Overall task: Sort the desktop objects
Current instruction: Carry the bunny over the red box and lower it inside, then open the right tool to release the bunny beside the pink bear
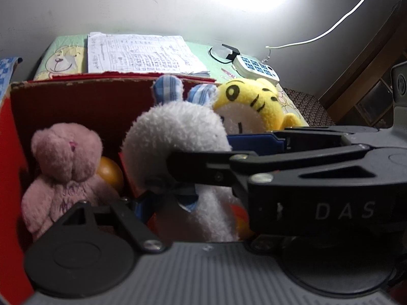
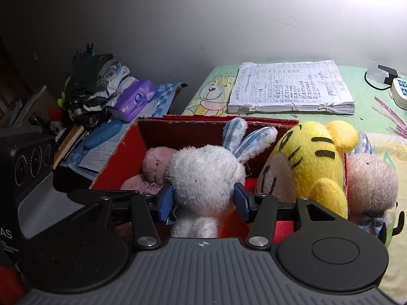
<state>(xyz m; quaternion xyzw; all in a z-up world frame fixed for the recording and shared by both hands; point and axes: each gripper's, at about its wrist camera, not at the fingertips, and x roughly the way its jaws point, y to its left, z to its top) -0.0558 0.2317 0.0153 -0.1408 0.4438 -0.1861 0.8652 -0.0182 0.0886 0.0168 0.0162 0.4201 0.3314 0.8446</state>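
Red box [image 2: 119,160]: right gripper [image 2: 207,200] clamps white rabbit [image 2: 203,172]; left gripper [image 1: 152,203] grip unclear, mostly hidden.

the right claw [image 2: 203,199] is clamped on the white plush rabbit [image 2: 203,175], blue pads pressing its sides at nine and three o'clock. the left claw [image 1: 162,190] sits low beside it; whether it grips is unclear.
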